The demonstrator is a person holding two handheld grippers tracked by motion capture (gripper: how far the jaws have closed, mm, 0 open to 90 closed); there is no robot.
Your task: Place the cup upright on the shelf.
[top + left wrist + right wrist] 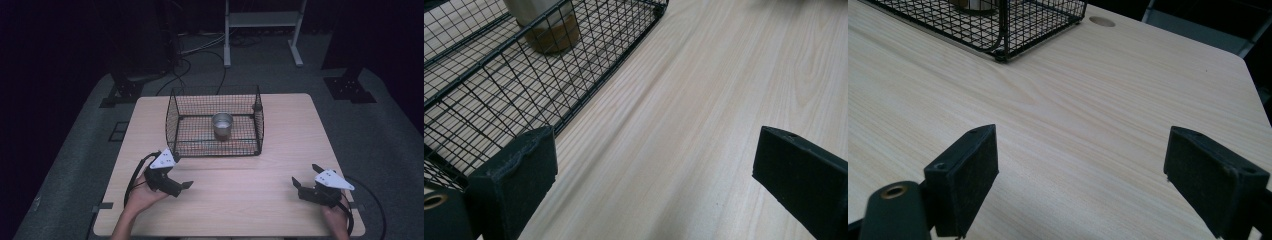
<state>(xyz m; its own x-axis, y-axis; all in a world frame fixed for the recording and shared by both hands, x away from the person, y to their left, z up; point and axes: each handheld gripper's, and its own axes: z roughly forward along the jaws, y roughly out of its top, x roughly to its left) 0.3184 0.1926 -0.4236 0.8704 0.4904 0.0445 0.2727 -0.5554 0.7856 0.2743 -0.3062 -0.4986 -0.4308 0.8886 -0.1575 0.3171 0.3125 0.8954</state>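
In the lower left of the high view the left gripper [184, 186] sat in the person's left hand [142, 192], forearm entering from the bottom edge, jaws spread wide and pointing toward the right of the frame. The right gripper [300, 181] — lower right of the frame, held by the right hand [336, 212] — pointed up and left, its jaws likewise wide apart (both gripper views confirmed the gaps).

Each black claw [186, 181] carries a white three-cornered plate (small dark dots on top) and a black cable.
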